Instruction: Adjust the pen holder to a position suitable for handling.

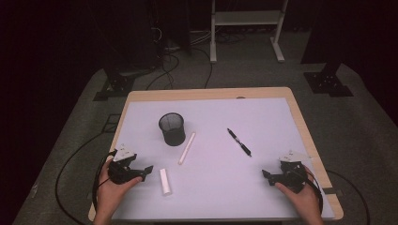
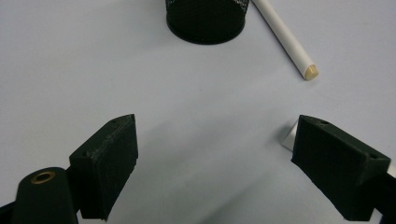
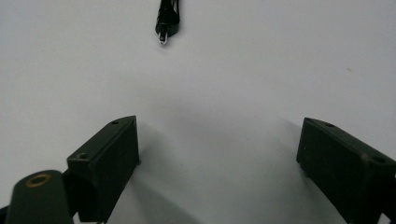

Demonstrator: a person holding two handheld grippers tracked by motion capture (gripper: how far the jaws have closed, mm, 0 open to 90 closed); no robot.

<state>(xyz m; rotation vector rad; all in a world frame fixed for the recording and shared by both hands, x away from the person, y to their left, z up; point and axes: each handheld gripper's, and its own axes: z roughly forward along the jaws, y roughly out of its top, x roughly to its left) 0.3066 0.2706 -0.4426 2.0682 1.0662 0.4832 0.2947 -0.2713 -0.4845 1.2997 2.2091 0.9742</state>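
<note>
— Looking from above, we see our left gripper just beside the short white stick, jaws spread and empty; whether one jaw brushes it, we cannot tell.
— Agreed. Our right gripper also stands wide open, empty, near the black pen. The mesh cup stands beside the longer white stick.

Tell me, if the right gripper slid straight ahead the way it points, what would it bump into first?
Probably the black pen. In the right gripper view it lies ahead of the open right gripper, a little off the midline, with bare mat between. Depth is hard to judge, so the gripper might just brush past it.
</note>
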